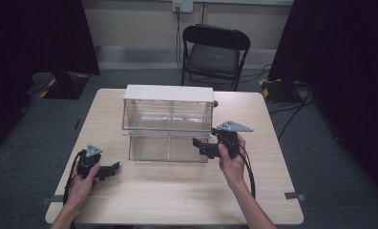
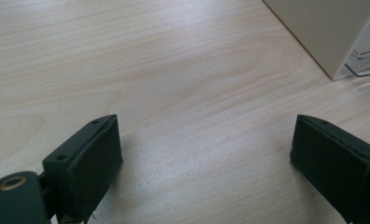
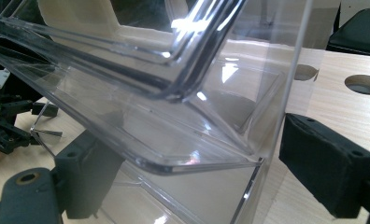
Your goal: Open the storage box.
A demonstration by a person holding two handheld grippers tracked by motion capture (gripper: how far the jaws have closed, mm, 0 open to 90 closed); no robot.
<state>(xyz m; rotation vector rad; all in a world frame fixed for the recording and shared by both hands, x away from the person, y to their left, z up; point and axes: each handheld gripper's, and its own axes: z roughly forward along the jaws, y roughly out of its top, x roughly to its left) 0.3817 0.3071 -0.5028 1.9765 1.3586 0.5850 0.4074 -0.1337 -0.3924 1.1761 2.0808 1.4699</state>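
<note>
A clear plastic drawer box [image 1: 168, 125] with a white top [image 1: 168, 93] stands in the middle of the wooden table [image 1: 177, 200]. It has two levels of transparent drawers. My right gripper [image 1: 197, 143] is at the box's lower right front corner. In the right gripper view it [image 3: 192, 158] is open, and its jaws straddle the clear side wall [image 3: 272, 116], one seen through the plastic and one outside. My left gripper [image 1: 114, 167] rests low over the table, left of the box, open with nothing between its jaws [image 2: 206, 154]. The box's white corner [image 2: 323, 32] lies ahead to its right.
A black folding chair [image 1: 215, 52] stands behind the table. Round holes [image 3: 364, 84] are cut in the tabletop beside the box. Cables run across the grey floor at the back right [image 1: 292, 109]. Dark curtains hang on both sides.
</note>
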